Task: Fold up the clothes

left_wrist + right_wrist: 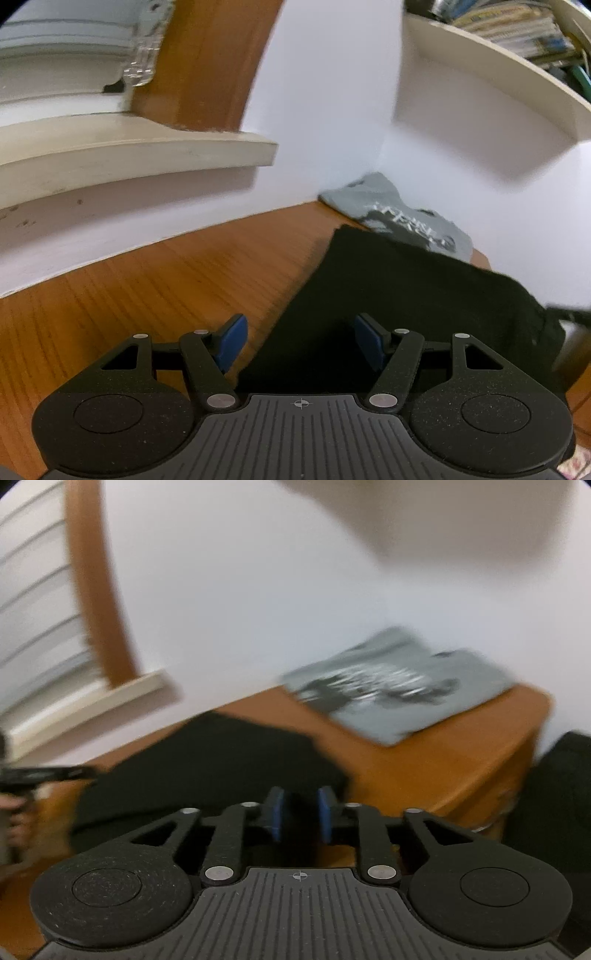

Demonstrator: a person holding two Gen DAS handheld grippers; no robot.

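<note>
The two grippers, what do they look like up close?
Both match: the left gripper and right gripper have matte black linkage arms with silver pivot pins, blue finger pads, a ribbed grey body with a small crosshair mark, and round black discs either side.

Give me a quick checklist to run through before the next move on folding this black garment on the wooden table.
1. Black cloth garment lies on the wooden table: ok.
2. Left gripper jaws apart, straddling the garment's near edge, pads not pressing: ok.
3. Right gripper jaws narrow with dark cloth between; whether the pads pinch it: cannot tell, view blurred.
4. Folded grey printed T-shirt sits apart in the far corner: ok.
5. Garment flat and smooth: cannot tell.
</note>
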